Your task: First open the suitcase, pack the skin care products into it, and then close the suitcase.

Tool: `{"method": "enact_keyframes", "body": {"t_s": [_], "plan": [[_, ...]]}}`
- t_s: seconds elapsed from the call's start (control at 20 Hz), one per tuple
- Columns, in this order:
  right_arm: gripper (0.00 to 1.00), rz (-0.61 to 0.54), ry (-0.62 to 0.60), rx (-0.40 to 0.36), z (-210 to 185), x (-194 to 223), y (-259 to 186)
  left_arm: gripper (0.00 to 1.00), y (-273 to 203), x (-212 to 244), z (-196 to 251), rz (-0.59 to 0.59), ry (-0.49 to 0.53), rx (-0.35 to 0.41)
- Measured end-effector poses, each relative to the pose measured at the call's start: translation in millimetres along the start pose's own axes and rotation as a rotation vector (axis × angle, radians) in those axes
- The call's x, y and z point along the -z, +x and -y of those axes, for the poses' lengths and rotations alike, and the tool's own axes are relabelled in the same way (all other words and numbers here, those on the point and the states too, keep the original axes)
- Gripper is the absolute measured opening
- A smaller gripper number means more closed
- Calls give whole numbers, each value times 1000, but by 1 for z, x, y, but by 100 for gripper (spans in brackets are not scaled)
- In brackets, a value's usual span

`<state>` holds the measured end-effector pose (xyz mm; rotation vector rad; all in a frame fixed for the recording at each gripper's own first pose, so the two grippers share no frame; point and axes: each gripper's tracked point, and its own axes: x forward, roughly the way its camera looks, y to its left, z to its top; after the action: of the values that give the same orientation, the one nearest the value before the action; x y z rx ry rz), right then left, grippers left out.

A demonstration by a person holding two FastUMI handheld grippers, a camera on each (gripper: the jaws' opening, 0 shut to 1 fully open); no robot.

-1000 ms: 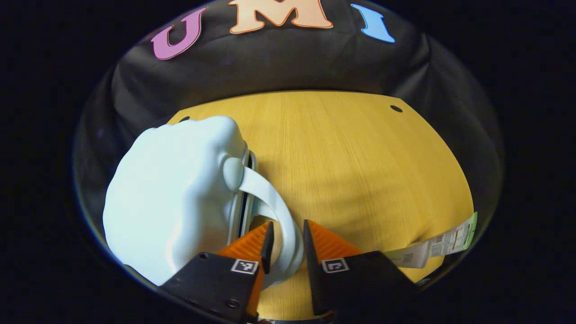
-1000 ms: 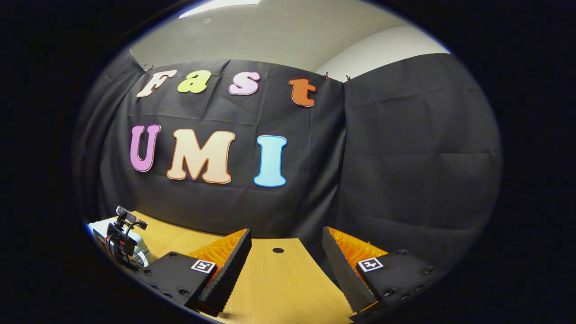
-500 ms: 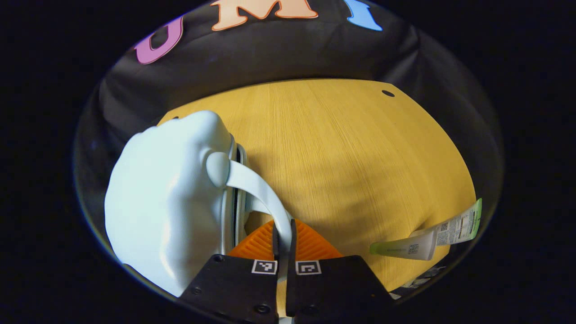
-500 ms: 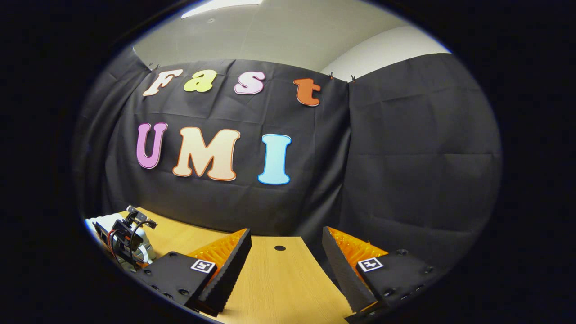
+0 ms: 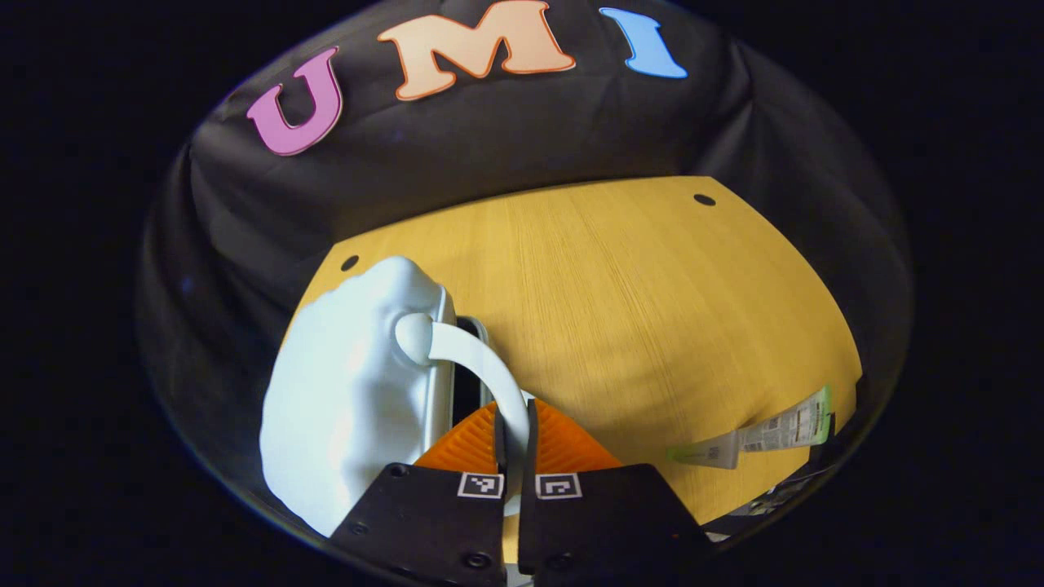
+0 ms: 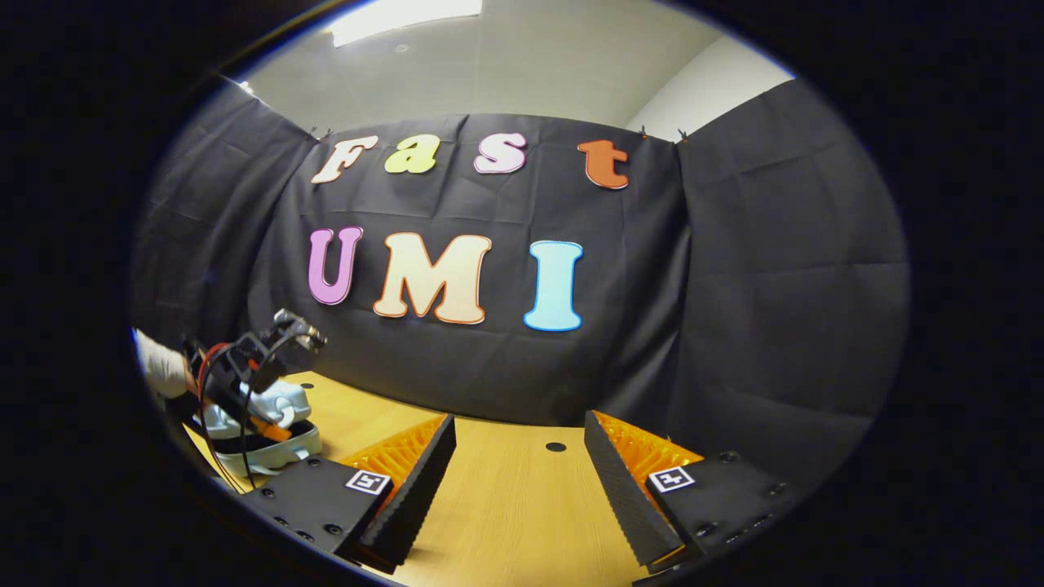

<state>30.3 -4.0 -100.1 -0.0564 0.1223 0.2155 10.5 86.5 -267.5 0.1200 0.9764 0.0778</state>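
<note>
Pinching the suitcase's handle (image 5: 481,371) between our left gripper (image 5: 512,424) fingers, lid (image 5: 351,399) just left and cracked, we should swing it fully open, right gripper (image 6: 518,469) spread, idle, tube (image 5: 758,432) far right.

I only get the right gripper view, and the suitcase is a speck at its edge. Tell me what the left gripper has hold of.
Observer: The left gripper is shut on the curved handle of the suitcase, with both fingers pressing it.
Operator: Say whether the lid is up.
Observer: In the left gripper view a dark gap runs along the seam beside the handle, so the two shells are parted, but only narrowly.
Operator: Now find me a skin care product.
Observer: One tube lies flat on the table, to the right of the gripper in that view and apart from the suitcase.
</note>
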Motion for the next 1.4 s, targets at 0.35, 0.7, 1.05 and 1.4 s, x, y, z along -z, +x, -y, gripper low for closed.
{"method": "enact_keyframes", "body": {"t_s": [0.35, 0.7, 1.05, 1.4], "plan": [[98, -48, 69, 71, -54, 12, -7, 0, -69, -52, -79, 115, -107, 80], [99, -5, 80, 82, -133, -8, 8, 0, -101, -67, -223, 255, -148, -20], [98, -1, 110, 140, -189, -17, 20, 0, -94, -48, -353, 319, -273, -68], [98, -48, 76, 209, -198, -12, 13, 0, -62, -13, -421, 249, -348, -50]]}}
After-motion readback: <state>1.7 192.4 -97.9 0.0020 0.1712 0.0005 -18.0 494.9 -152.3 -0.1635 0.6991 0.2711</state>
